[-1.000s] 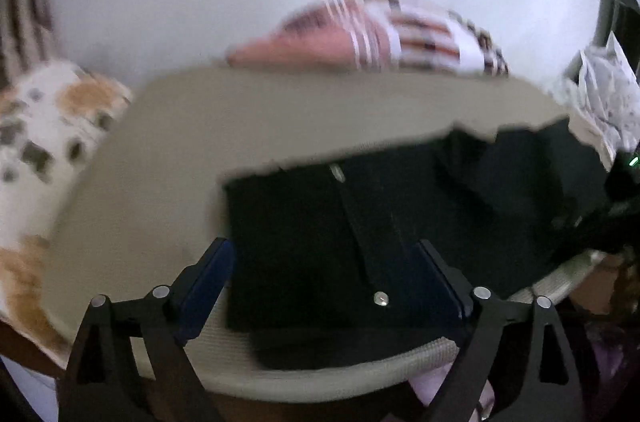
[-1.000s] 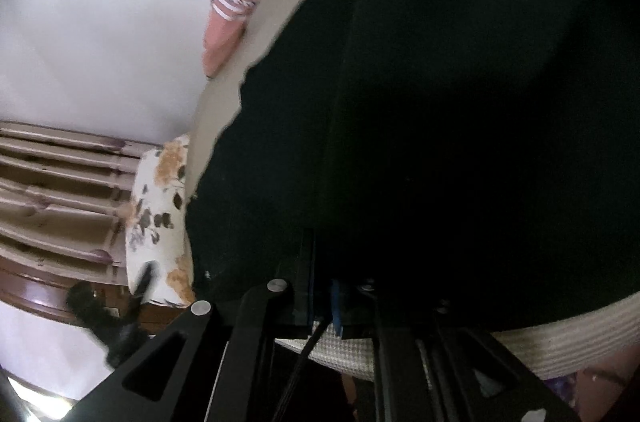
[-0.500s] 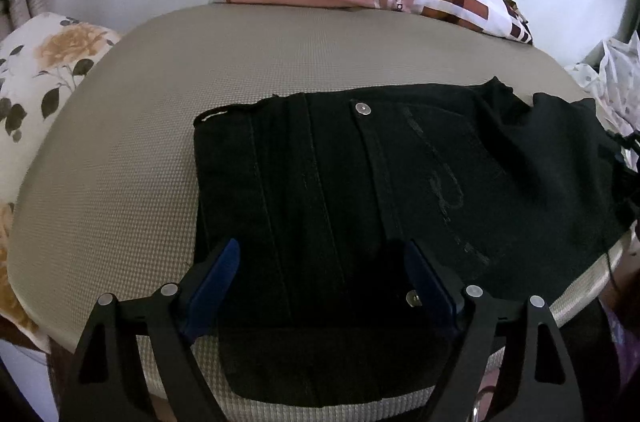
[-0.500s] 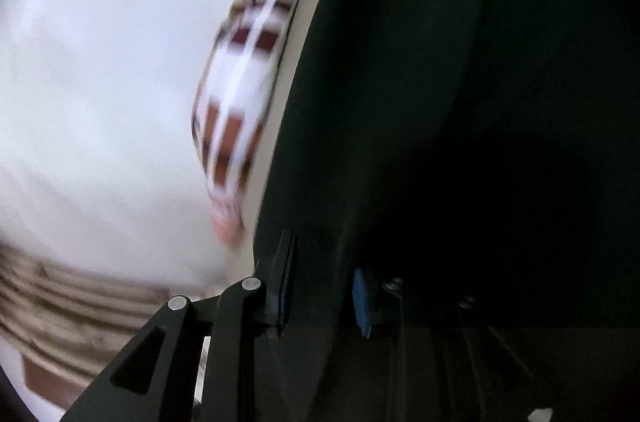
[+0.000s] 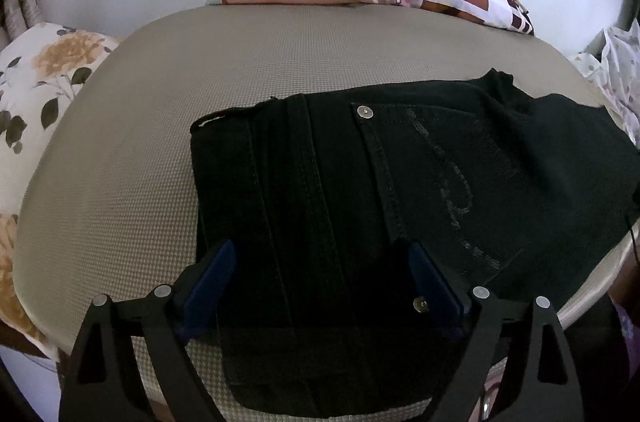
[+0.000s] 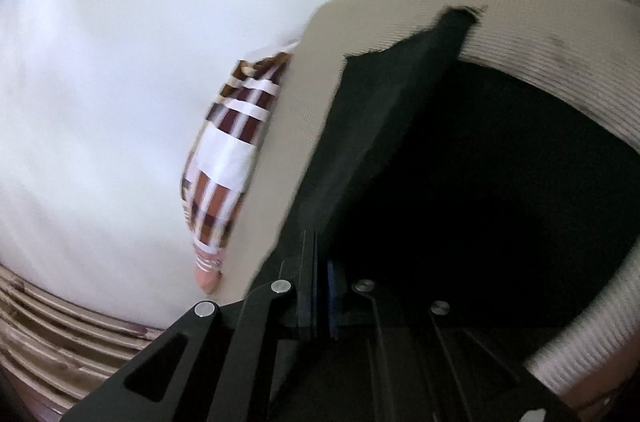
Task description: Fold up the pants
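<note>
The black jeans (image 5: 360,206) lie on the beige cushioned surface (image 5: 132,150) directly under the left gripper (image 5: 320,278), whose jaws are opening, straddling the waistband without pressing it. The right gripper (image 6: 322,286) is pinched shut on a lifted edge of the denim. Nothing pins the waistband, so the right gripper's pull could drag the whole garment and skew the fold.

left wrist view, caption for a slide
Open left gripper, jaws opening, over black pants on a beige cushion.
</note>
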A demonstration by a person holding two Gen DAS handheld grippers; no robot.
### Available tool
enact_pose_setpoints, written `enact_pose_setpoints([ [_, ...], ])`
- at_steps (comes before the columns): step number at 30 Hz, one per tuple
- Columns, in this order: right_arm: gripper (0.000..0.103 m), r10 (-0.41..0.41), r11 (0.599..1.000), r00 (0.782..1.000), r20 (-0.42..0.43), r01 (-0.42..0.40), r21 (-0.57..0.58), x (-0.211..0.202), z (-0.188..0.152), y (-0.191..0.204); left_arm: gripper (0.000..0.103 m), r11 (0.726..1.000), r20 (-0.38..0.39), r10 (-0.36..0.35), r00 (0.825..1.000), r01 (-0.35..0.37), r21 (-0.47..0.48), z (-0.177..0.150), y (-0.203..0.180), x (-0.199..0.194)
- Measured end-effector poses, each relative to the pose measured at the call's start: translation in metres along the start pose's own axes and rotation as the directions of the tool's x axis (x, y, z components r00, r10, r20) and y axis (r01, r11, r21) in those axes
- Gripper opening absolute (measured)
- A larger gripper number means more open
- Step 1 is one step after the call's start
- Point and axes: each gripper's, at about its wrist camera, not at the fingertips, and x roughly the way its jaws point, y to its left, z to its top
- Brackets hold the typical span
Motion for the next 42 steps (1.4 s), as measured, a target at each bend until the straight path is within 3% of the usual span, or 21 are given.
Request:
enact_pose_setpoints([
  [4,0.004,-0.021,0.994,1.000,-0.022,0.023,0.103,-0.007,-0.020,-0.039,0.093,1.000,0.000,0.004,1.000,-0.004,0.012,0.000,0.001,0.001],
  [9,0.003,-0.007,0.997,1.000,-0.005,0.007,0.080,-0.014,-0.018,-0.027,0.098,1.000,-0.008,0.014,1.000,-0.014,-0.001,-0.001,0.008,0.002],
  [13,0.003,-0.018,0.996,1.000,-0.011,0.019,0.085,-0.030,-0.026,-0.030,0.100,0.994,-0.028,-0.040,0.999,0.037,-0.105,-0.007,0.030,0.008],
  [16,0.003,-0.006,0.983,1.000,-0.025,0.010,0.185,-0.031,-0.035,-0.058,0.101,0.986,-0.028,-0.073,0.997,0.068,-0.149,-0.010,0.040,0.010],
  [18,0.002,0.036,0.975,0.999,-0.018,-0.031,0.219,-0.033,-0.037,-0.066,0.101,0.990,-0.021,-0.059,0.998,0.056,-0.130,-0.010,0.037,0.008],
  [23,0.002,0.055,0.970,0.998,-0.028,-0.047,0.237,-0.040,-0.038,-0.074,0.101,0.998,0.003,-0.017,1.000,0.017,-0.066,-0.010,0.029,0.004],
  [28,0.002,0.003,0.986,1.000,-0.006,-0.002,0.168,-0.058,-0.038,-0.058,0.101,0.998,0.006,-0.019,1.000,0.019,-0.058,-0.008,0.030,0.005],
  [32,0.002,-0.029,0.983,1.000,-0.009,0.030,0.183,-0.059,-0.044,-0.068,0.101,0.999,0.017,-0.011,1.000,0.012,-0.039,-0.011,0.029,0.001],
  [34,0.002,0.002,0.978,1.000,-0.008,-0.001,0.209,-0.058,-0.045,-0.073,0.101,1.000,0.022,0.000,1.000,0.000,-0.025,-0.011,0.027,-0.001],
  [36,0.004,-0.009,0.983,1.000,-0.018,0.012,0.185,-0.057,-0.043,-0.069,0.101,1.000,0.034,0.028,0.999,-0.028,-0.014,-0.011,0.026,-0.007],
  [39,0.010,0.050,0.968,0.999,-0.020,-0.043,0.249,-0.058,-0.044,-0.077,0.101,0.998,0.040,0.055,0.998,-0.055,-0.009,-0.012,0.030,-0.023],
  [42,0.017,0.066,0.969,0.998,-0.018,-0.059,0.238,-0.056,-0.044,-0.074,0.101,0.997,0.018,0.029,0.999,-0.028,-0.066,-0.015,0.046,-0.039],
])
